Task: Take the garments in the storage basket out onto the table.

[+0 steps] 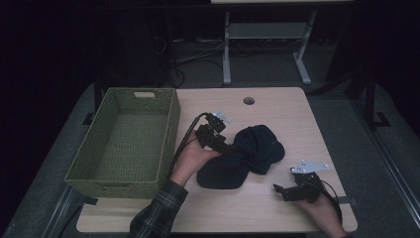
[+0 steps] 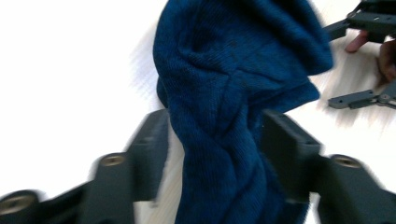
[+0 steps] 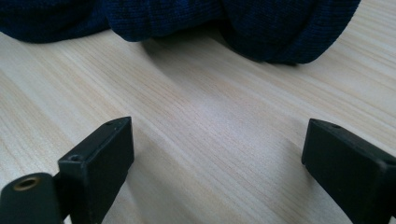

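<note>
- A green woven basket (image 1: 124,144) sits on the left side of the tabletop (image 1: 277,114). I can see nothing in it.
- A hand (image 1: 190,161) in a checked sleeve (image 1: 158,213) holds the left gripper (image 1: 224,147), just right of the basket.
- In the left gripper view, the left gripper (image 2: 215,140) has its jaws on both sides of a twisted fold of the dark blue knit cloth (image 2: 233,93). The jaws look about to pinch it, but the picture is blurry, so I cannot tell if they grip it.
- The dark blue knit cloth (image 1: 245,156) lies bunched up in the middle of the tabletop.
- The right gripper (image 1: 285,191) rests near the front right corner, close to the cloth but not touching it.
- In the right gripper view, the right gripper (image 3: 217,154) has its jaws wide apart with only bare wood between them. The cloth (image 3: 187,18) lies just ahead.
</note>
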Demonstrator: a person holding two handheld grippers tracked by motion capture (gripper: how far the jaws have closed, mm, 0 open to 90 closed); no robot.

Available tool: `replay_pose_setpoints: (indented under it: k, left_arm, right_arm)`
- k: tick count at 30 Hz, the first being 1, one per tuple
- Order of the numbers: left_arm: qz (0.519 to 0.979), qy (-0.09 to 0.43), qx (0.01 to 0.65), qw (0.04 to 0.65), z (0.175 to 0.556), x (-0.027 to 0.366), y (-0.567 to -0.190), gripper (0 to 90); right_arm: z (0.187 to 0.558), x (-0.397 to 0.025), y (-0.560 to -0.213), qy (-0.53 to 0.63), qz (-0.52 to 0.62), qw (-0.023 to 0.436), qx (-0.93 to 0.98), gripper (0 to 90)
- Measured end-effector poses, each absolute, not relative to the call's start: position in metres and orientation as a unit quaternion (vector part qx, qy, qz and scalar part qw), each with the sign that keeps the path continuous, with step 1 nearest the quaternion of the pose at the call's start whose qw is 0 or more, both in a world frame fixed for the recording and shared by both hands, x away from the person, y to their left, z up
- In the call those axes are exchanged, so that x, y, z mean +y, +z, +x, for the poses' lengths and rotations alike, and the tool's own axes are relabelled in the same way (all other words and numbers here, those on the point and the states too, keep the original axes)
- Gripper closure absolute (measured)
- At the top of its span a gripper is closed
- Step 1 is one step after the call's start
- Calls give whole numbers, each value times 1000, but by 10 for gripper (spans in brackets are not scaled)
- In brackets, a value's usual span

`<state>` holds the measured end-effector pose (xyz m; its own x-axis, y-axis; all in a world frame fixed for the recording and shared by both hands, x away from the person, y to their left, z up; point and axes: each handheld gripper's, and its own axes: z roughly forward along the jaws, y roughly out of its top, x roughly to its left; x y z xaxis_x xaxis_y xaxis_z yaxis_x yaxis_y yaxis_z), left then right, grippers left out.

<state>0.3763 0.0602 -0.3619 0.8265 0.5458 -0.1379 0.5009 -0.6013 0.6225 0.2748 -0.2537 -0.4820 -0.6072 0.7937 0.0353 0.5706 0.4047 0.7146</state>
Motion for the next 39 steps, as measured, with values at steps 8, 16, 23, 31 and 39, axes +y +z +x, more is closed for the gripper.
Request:
replay_pose_setpoints:
  k: [8, 16, 23, 31, 39]
  left_arm:
    - [894, -1, 278, 351, 349, 75, -360, 899]
    - [898, -13, 271, 347, 331, 76, -384, 899]
    - [903, -26, 271, 334, 318, 71, -414, 900]
    - [914, -28, 268, 304, 314, 62, -436, 900]
    - [917, -23, 273, 290, 314, 61, -452, 900]
  right_arm:
    - [275, -254, -482, 356, 415, 157, 823, 88]
    - [275, -254, -482, 355, 415, 157, 823, 89]
    - [275, -254, -482, 356, 414, 156, 823, 88]
    - [275, -254, -482, 355, 414, 157, 823, 88]
    - [275, -254, -482, 355, 414, 157, 823, 88]
